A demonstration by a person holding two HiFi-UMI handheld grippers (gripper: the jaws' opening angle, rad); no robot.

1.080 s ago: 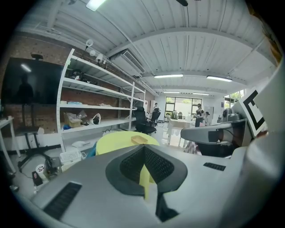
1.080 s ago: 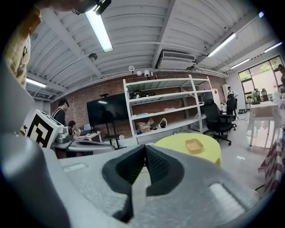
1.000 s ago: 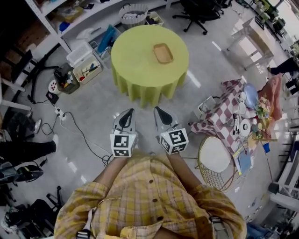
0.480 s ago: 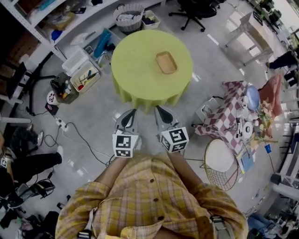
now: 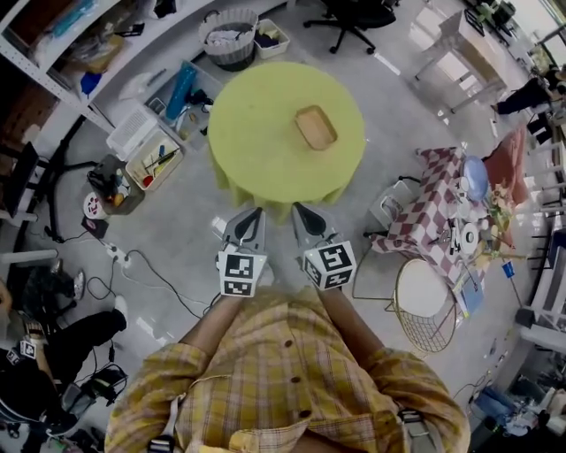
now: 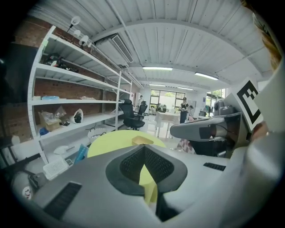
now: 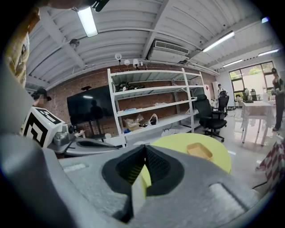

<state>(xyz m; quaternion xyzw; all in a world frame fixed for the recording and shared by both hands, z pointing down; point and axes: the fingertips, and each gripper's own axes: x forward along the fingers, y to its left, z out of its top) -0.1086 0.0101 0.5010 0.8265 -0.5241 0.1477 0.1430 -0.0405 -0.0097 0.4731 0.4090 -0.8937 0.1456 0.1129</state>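
In the head view my left gripper (image 5: 251,218) and right gripper (image 5: 301,215) are held side by side over the grey floor, just short of a round table with a yellow-green cloth (image 5: 265,133). A small tan tray (image 5: 316,126) lies on the table, right of its middle. Both grippers are shut with nothing between their jaws. The left gripper view looks past the shut left gripper (image 6: 143,148) to the table (image 6: 109,143) and tray (image 6: 142,140). In the right gripper view the right gripper (image 7: 144,148) is shut in front of the table (image 7: 178,143) and tray (image 7: 199,151).
White shelving (image 5: 62,66) runs along the left wall, with an open crate (image 5: 152,159) and a basket (image 5: 228,34) on the floor nearby. Cables (image 5: 141,265) trail at left. A checkered-cloth table (image 5: 438,208) and a round wire stool (image 5: 424,305) stand at right, an office chair (image 5: 349,13) beyond.
Both grippers have moved nearer to the yellow-green table, which now lies just ahead of their tips. Both stay shut and side by side.
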